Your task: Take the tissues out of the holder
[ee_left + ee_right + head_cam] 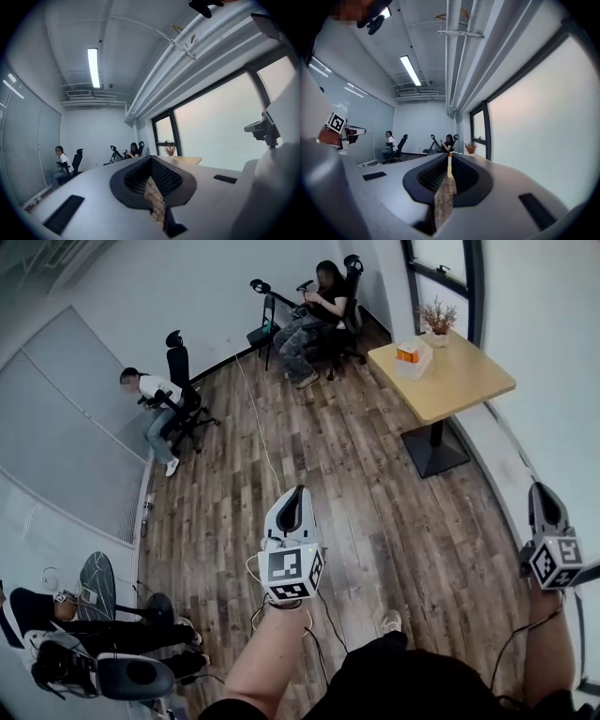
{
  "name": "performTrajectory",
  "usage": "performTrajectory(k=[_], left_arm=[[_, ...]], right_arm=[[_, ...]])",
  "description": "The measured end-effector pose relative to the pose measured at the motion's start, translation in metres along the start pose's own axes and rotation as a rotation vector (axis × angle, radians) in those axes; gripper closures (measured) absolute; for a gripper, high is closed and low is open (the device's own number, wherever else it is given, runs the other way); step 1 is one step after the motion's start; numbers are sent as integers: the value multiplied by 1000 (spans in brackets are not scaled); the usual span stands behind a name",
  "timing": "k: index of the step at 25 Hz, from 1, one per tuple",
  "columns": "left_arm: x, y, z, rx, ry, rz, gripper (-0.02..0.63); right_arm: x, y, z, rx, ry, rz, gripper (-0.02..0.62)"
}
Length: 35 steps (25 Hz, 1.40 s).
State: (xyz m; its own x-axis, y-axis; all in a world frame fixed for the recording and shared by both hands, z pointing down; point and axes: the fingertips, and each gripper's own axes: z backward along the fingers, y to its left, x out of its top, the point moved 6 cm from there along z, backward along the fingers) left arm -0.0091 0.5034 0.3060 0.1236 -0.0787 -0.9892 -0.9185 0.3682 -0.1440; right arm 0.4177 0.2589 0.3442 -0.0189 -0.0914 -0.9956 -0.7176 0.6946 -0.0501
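The tissue holder (pixel 412 357), a white box with an orange patch, stands on a light wooden table (pixel 459 381) far off at the upper right of the head view. Both grippers are held in the air over the wooden floor, well short of the table. My left gripper (pixel 297 498) points toward the far wall, its jaws shut with nothing between them; its own view shows the dark ribbed pads (pixel 164 176) closed together. At the right edge, my right gripper (pixel 542 493) is also shut and empty, with its pads (pixel 464 176) pressed together.
A small potted plant (pixel 437 317) stands on the table's far end by the window. One person sits on an office chair (pixel 150 390) at the left wall, another (pixel 323 301) at the back. A third person (pixel 37 615) and a round side table (pixel 97 582) are at lower left. A cable (pixel 267 451) runs across the floor.
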Motion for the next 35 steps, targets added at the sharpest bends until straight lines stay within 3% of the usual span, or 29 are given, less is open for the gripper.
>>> performTrajectory(k=[8, 18, 35], left_arm=[[-16, 55, -78, 8, -16, 28, 601], [-32, 33, -172, -63, 9, 32, 601], [-8, 25, -365, 33, 61, -2, 601]], right_arm=[[16, 18, -78, -4, -38, 21, 588], [8, -15, -159, -23, -12, -9, 588], [26, -98, -393, 101, -9, -62, 588]])
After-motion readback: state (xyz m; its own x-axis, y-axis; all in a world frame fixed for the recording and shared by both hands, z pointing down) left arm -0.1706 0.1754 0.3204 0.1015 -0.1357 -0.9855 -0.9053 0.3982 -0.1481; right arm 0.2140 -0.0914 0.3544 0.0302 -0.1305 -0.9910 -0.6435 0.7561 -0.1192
